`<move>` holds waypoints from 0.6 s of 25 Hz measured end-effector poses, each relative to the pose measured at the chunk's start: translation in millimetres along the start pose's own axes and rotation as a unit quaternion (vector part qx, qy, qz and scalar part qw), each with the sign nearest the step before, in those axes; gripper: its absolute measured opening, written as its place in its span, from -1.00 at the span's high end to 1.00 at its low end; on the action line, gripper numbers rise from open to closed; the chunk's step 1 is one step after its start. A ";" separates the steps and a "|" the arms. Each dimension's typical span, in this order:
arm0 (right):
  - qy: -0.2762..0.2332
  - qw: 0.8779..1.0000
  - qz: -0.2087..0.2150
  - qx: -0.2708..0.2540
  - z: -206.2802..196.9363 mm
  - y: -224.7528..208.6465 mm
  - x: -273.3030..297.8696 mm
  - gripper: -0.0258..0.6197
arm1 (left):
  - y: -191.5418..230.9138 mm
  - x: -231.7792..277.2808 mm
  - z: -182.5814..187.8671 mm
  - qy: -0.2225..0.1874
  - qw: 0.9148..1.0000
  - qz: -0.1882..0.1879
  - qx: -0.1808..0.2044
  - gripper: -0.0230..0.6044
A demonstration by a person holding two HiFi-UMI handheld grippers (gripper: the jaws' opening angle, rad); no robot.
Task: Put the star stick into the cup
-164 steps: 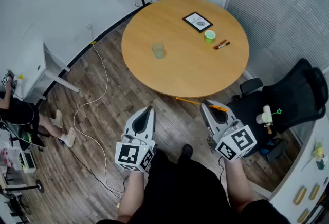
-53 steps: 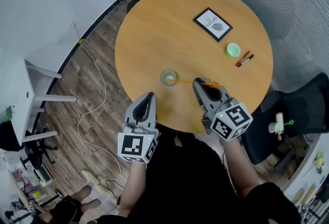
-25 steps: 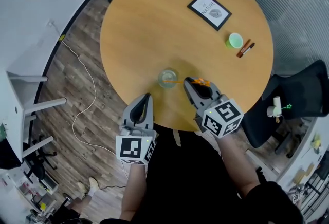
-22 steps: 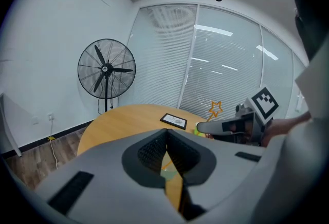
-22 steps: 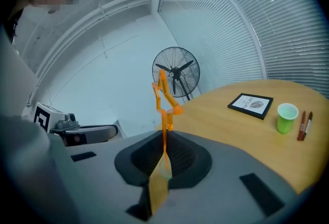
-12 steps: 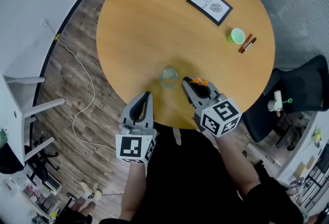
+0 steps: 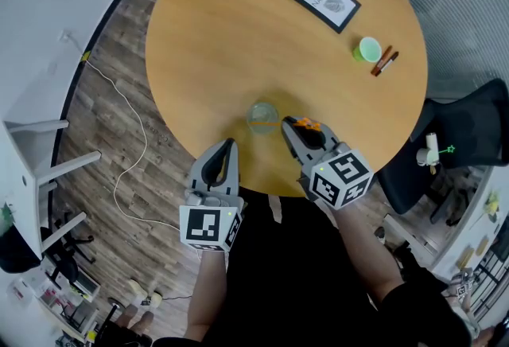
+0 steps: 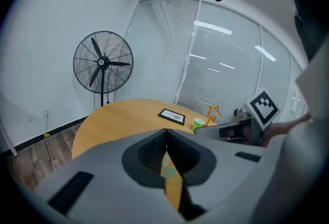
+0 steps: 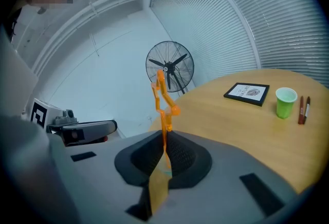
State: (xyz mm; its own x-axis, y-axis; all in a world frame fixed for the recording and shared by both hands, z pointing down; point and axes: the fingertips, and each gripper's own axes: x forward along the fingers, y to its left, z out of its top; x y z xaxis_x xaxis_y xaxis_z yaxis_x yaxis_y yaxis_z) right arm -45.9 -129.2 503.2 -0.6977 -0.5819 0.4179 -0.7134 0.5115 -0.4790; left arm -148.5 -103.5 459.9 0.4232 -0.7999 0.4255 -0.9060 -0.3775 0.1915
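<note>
A clear cup (image 7: 261, 116) stands near the table's front edge. My right gripper (image 7: 293, 130) is shut on the orange star stick (image 7: 308, 126) just right of the cup. The stick's thin end reaches left to the cup's rim. In the right gripper view the star stick (image 9: 163, 95) rises from between the closed jaws of the right gripper (image 9: 164, 142), star uppermost. My left gripper (image 7: 229, 148) hovers at the table edge, front left of the cup, shut and holding nothing. In the left gripper view the left gripper (image 8: 165, 138) faces the star (image 8: 212, 112).
The round wooden table (image 7: 223, 43) also carries a framed picture (image 7: 324, 0), a green cup (image 7: 367, 48) and two pens (image 7: 386, 61) at the far right. A black office chair (image 7: 469, 138) stands to the right. A fan (image 8: 103, 63) stands beyond the table.
Several seconds ago I stood away from the table with the stick held; now it is at the cup. Over the last second the grippers have barely moved.
</note>
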 end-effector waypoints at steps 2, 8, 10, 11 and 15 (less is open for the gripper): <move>0.003 1.000 -0.002 0.003 -3.7 -2.4 1.7 0.84 | 0.4 1.4 -1.5 0.002 1.000 -0.002 0.001 0.93; 0.011 1.000 -0.006 0.011 -10.9 -10.6 5.8 0.84 | 0.7 6.2 -5.4 0.008 1.000 -0.006 -0.001 0.93; 0.012 1.000 -0.007 0.013 -12.5 -11.2 6.2 0.84 | 0.9 6.1 -5.7 0.009 1.000 -0.006 -0.003 0.93; 0.012 1.000 -0.007 0.014 -12.8 -11.5 6.5 0.84 | 1.0 6.4 -5.4 0.008 1.000 -0.006 -0.004 0.93; 0.016 1.000 -0.006 0.017 -13.8 -12.0 9.4 0.84 | 3.0 8.0 -3.2 0.008 1.000 -0.006 -0.006 0.93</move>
State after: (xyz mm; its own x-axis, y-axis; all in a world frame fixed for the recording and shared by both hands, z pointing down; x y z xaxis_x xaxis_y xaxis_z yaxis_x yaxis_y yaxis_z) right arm -44.8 -132.1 523.5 -0.6915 -0.5671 0.4476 -0.7193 0.4825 -0.4999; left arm -147.8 -109.5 466.7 0.4331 -0.7883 0.4371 -0.9013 -0.3807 0.2067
